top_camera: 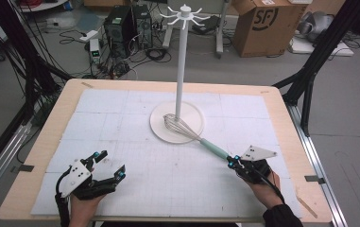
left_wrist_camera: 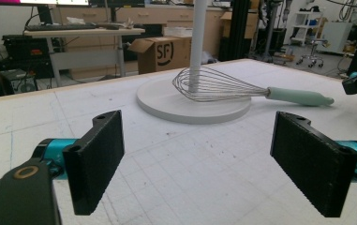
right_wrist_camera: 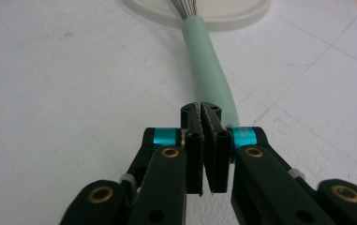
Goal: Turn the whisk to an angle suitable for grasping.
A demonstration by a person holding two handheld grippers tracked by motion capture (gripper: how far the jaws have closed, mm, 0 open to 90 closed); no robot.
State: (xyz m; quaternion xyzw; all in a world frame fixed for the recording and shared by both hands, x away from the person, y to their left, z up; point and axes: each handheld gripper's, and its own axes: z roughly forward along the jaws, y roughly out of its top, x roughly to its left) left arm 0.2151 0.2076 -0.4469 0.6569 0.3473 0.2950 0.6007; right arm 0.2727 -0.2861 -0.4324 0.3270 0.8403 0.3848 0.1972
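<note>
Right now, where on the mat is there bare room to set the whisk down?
The mat is bare left of the stand's base, from the far edge down to the left gripper. The near middle, between both grippers, is free too. It is crowded around the base, where the whisk lies, its handle running to the shut right gripper.

Whisk [top_camera: 187, 130]: shiny metal wires, smooth matt mint handle. Stand [top_camera: 181, 71]: glossy white. Worktop [top_camera: 40, 142]: pale wood edge, matt scuffed white mat [top_camera: 177, 179].
</note>
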